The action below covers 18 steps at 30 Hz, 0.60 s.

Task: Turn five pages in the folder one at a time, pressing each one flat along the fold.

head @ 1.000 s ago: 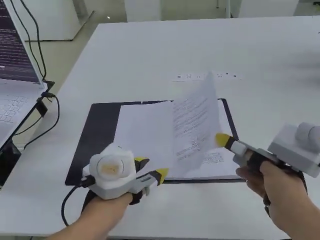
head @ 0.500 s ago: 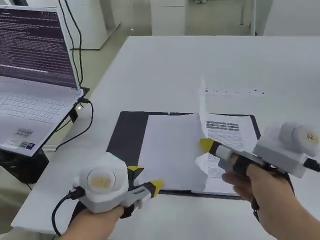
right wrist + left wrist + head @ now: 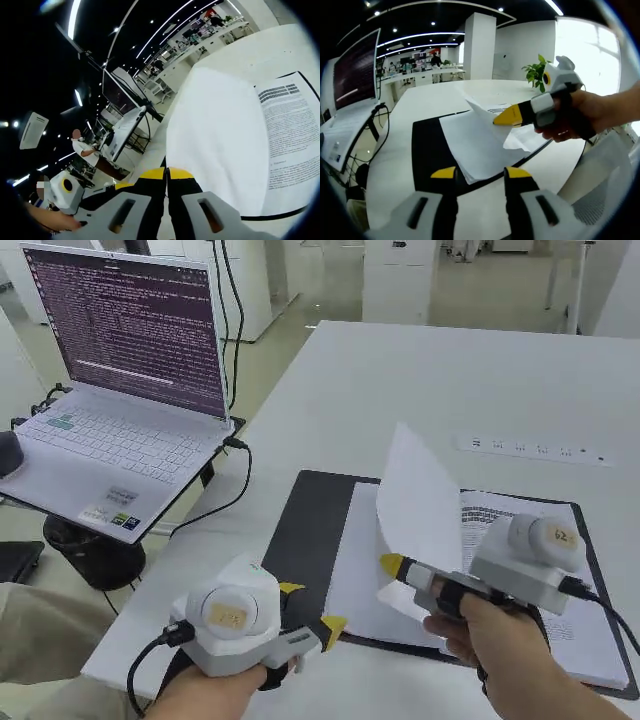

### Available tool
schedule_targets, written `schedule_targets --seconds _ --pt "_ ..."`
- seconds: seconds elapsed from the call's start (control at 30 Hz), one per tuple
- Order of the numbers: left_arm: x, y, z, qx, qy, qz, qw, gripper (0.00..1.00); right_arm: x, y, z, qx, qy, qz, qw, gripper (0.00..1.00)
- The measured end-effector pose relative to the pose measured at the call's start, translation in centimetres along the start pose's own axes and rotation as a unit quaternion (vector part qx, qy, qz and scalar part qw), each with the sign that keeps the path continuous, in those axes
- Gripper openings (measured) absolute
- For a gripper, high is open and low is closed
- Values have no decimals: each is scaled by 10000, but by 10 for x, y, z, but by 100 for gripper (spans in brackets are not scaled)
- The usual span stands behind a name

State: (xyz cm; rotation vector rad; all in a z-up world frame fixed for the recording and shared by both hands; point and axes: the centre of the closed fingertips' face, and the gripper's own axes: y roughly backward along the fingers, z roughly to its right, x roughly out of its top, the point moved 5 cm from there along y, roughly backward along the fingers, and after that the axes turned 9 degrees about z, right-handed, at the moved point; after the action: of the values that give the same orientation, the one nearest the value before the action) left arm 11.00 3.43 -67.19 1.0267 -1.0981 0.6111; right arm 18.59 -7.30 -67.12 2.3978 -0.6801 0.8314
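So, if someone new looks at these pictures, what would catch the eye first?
The white page standing up from the open black folder, pinched at its lower edge by the right hand-held gripper. Next, the open laptop with its lit screen, to the left of the table.

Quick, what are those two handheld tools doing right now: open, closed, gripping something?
Left tool: open, holding nothing.
Right tool: closed on the lifted page.

White-bodied left claw (image 3: 312, 607) and right claw (image 3: 391, 565), yellow-tipped black jaws, black cable (image 3: 143, 652) off the left.
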Motion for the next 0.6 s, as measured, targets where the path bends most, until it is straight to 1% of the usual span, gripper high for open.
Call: schedule_targets --seconds 0.1,0.13,0.2,0.23,0.27,0.33,0.43,0.47,0.53,0.6 --pt "-4 6 -6 79 28 -30 10000 36 -12 -14 2 -35 59 -176 9998 0" --pt "-4 7 -8 110 43 -40 9999 36 -17 -18 4 -117 128 -301 9994 0" --pt "-6 10 -12 210 112 -58 9997 36 -23 -27 5 -111 215 -386 9990 0" --pt "-7 11 -13 237 147 -51 9996 36 -26 -30 5 -116 201 -446 9987 0" --pt "-9 11 -15 248 181 -60 9995 36 -31 -34 6 -132 194 -547 9982 0" --pt "-11 13 -17 272 185 -71 9994 36 -36 -39 7 -154 184 -636 9977 0" --pt "-15 15 -18 300 228 -118 9992 36 -45 -46 15 -246 250 -803 9962 0" --pt "-16 16 -19 316 238 -128 9991 36 -48 -48 18 -254 205 -842 9959 0" --pt "-18 17 -20 345 270 -147 9989 36 -53 -51 23 -348 114 -975 9946 0" --pt "-21 17 -23 359 298 -167 9988 36 -56 -55 27 -360 159 -1007 9941 0"
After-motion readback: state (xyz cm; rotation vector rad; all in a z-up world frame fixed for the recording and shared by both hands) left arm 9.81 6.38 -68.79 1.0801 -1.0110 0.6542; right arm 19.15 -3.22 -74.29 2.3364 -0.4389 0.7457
